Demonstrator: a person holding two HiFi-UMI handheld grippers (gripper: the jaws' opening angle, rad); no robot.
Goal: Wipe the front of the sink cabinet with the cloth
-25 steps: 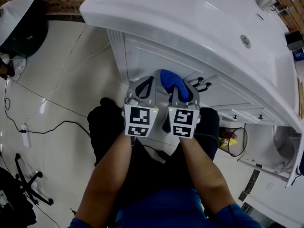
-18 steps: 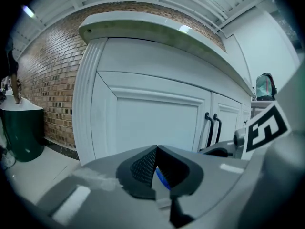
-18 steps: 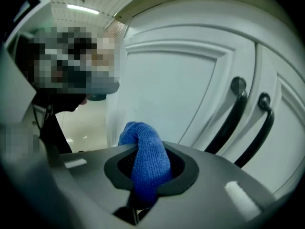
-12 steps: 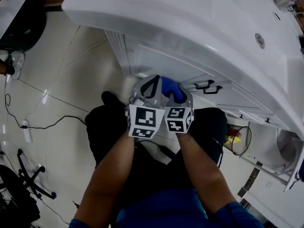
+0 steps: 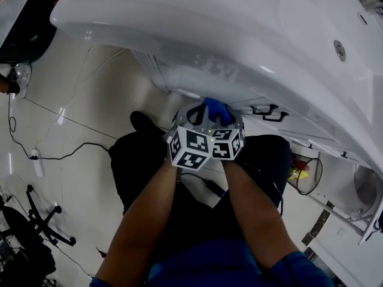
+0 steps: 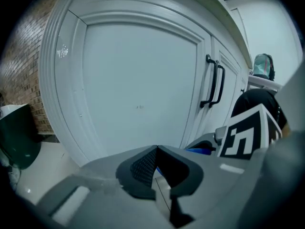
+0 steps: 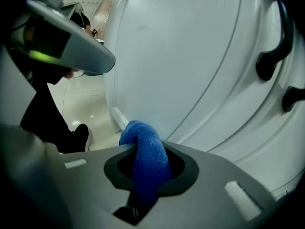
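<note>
While right gripper (image 7: 148, 171) clamps blue cloth (image 7: 143, 147), bunched tip just beside cabinet door (image 7: 190, 56), left gripper (image 6: 155, 168) closed, empty, near same door. Risk: narrow wad slips under pressure, bare plastic scrapes door.

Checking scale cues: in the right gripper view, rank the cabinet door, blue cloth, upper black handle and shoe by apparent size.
1. cabinet door
2. blue cloth, inflated by sitting right at the camera
3. upper black handle
4. shoe, smallest, farther off on the floor
</note>
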